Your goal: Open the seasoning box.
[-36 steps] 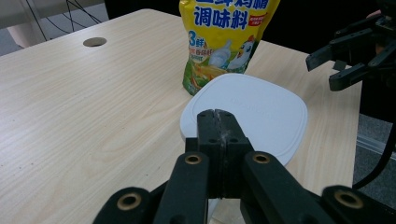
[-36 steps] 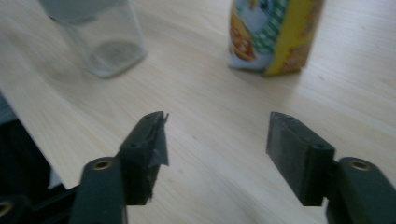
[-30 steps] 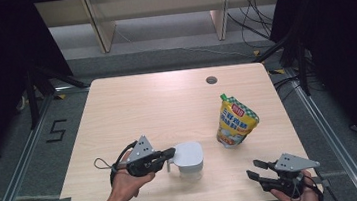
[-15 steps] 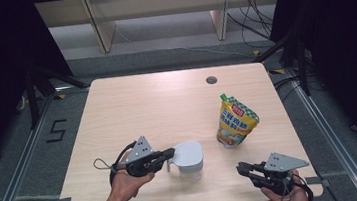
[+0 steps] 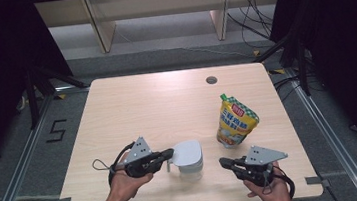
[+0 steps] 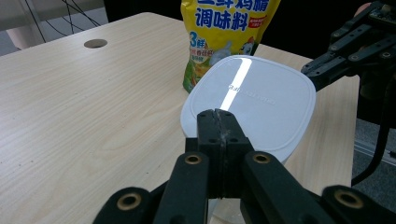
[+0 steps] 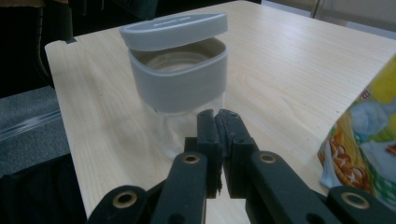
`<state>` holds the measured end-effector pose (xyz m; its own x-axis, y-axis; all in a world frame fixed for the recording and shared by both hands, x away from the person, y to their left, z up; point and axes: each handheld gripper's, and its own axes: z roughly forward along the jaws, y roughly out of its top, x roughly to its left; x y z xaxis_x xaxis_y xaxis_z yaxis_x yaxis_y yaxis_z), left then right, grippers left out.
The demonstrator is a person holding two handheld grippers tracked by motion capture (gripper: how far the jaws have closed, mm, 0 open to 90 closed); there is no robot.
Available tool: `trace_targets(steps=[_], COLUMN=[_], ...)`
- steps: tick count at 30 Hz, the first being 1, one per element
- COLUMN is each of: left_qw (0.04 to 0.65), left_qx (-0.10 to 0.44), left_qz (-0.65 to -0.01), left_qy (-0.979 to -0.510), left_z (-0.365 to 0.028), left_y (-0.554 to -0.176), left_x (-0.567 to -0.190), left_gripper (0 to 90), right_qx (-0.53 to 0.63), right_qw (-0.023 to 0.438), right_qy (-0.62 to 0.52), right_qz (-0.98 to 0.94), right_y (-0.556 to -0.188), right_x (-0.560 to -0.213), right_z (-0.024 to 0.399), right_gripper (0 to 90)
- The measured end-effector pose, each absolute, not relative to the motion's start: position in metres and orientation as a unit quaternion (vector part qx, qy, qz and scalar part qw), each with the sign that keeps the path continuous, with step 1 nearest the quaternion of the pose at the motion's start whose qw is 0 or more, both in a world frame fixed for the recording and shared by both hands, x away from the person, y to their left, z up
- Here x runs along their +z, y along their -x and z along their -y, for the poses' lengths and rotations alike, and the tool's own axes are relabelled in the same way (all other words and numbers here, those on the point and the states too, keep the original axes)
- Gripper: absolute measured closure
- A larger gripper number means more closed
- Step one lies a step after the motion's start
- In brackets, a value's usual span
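Note:
A clear container with a white collar [image 7: 180,79] stands near the table's front edge. Its white lid [image 5: 188,153] [image 7: 173,29] sits ajar, raised on the side facing my right gripper. My left gripper [image 5: 170,153] [image 6: 217,113] is shut, its tips over the lid's [image 6: 247,93] left edge; nothing shows between the jaws. My right gripper [image 5: 221,162] [image 7: 218,113] has just been closing with nothing between its jaws and is shut. It points at the container from the right, a short way off. A yellow seasoning pouch [image 5: 236,122] [image 6: 224,28] stands behind.
The light wooden table [image 5: 156,103] has a round cable hole [image 5: 211,80] near its far edge. Bare tabletop lies to the left of and beyond the container. Dark floor and metal rails surround the table.
My right gripper has moved left toward the container and its jaws have gone from open to shut. The left gripper and the container have stayed put.

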<state>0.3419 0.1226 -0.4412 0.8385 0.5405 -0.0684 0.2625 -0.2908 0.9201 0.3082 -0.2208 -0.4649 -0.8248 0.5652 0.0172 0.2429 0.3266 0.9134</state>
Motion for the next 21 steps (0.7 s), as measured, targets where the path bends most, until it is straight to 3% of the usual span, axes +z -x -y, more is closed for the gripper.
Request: trace_targets(steps=[21], left_qw=[0.531], left_qx=[0.135], left_qz=[-0.251], left_qy=[-0.798], left_z=[-0.126], left_y=[-0.342], left_x=[-0.443], left_gripper=[89.1], right_qx=[0.527], right_qw=[0.153], right_qy=[-0.228], right_qz=[-0.804], right_y=[-0.323], right_x=[-0.450], right_z=[0.185], right_gripper=[90.0])
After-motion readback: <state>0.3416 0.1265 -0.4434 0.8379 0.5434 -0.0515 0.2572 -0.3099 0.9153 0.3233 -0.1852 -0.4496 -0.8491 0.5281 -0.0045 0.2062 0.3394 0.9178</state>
